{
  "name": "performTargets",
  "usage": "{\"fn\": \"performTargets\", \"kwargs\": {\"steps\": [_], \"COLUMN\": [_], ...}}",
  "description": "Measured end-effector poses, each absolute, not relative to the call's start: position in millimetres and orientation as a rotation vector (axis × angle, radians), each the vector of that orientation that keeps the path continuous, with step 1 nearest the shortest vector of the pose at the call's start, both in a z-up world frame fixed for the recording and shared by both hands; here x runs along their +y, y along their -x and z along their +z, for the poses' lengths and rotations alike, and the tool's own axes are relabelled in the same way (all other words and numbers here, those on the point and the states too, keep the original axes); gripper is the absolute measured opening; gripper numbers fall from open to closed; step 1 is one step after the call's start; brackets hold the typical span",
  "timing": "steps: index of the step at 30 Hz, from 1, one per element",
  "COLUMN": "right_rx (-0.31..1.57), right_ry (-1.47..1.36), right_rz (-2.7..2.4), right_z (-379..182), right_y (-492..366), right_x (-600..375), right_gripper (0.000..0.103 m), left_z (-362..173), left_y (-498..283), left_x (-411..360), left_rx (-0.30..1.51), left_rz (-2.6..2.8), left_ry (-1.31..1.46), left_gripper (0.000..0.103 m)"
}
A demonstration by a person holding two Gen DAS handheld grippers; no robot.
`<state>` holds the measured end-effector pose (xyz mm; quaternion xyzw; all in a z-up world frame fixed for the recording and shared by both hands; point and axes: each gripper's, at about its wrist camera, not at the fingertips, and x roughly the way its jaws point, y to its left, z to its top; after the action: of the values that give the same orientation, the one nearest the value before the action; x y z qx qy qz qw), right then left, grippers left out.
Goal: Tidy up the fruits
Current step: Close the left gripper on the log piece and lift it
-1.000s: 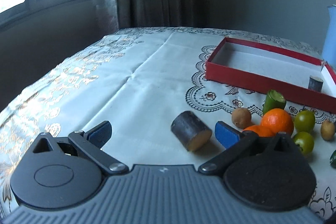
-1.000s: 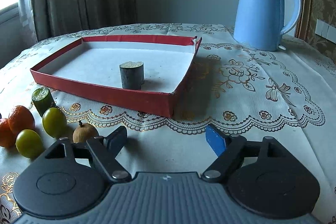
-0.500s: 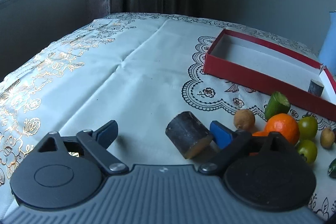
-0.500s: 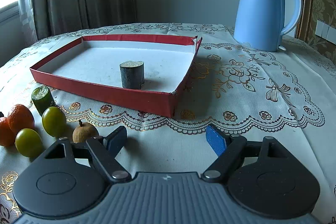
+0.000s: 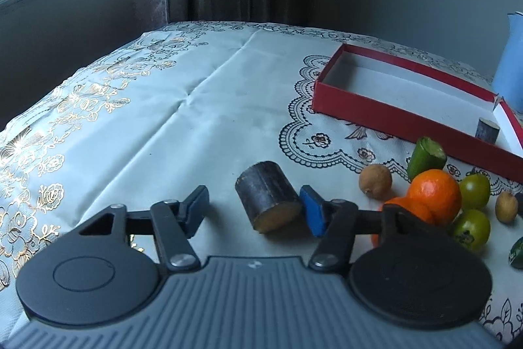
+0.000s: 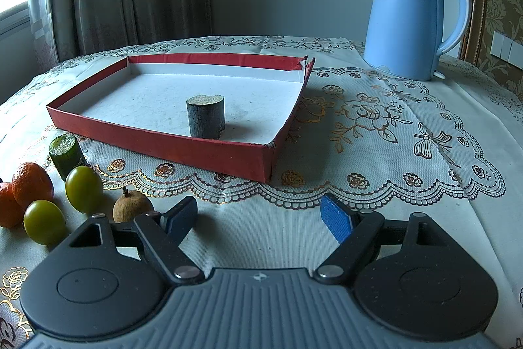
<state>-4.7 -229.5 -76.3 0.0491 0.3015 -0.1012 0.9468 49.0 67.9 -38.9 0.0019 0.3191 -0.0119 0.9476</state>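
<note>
The left gripper (image 5: 255, 205) has just been closing its jaws around the dark cane piece (image 5: 268, 200), which lies on its side on the table (image 5: 196, 120). The blue right-hand pad is at the cut end of the piece, possibly touching; the other pad stands clear, so nothing is gripped yet. The piece's long axis runs slantwise, bark end away, pale fibrous cut face toward the camera, so the pads will likely meet it askew across its rounded bark.

The right gripper (image 6: 260, 218) hovers with jaws wide and empty over bare cloth, a brown longan (image 6: 132, 209) just beside its left pad.

Farther out sit smooth oranges (image 5: 434, 197), glossy green fruits (image 5: 474, 190) and a green cane stub (image 5: 425, 156). The red cardboard tray (image 6: 163, 146) holds one upright cane piece (image 6: 206, 116). A blue kettle (image 6: 412, 18) stands behind.
</note>
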Motion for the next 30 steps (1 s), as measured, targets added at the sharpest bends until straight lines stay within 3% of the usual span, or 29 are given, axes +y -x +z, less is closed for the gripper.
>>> {"fn": "performTargets", "kwargs": {"steps": [3, 30], "right_rx": [0.614, 0.614], "right_ry": [-0.1, -0.102], "right_rz": [-0.206, -0.205], "right_z": [-76, -76], "right_y": [5, 5], "right_x": [-230, -230], "right_gripper": [0.082, 0.082], "left_z": [-38, -31], "left_y": [-48, -41], "left_x": [66, 59], "left_rx": [0.651, 0.588], "left_rz": [-0.053, -0.108], "left_ry": [-0.009, -0.035], "left_gripper": [0.038, 0.033]}}
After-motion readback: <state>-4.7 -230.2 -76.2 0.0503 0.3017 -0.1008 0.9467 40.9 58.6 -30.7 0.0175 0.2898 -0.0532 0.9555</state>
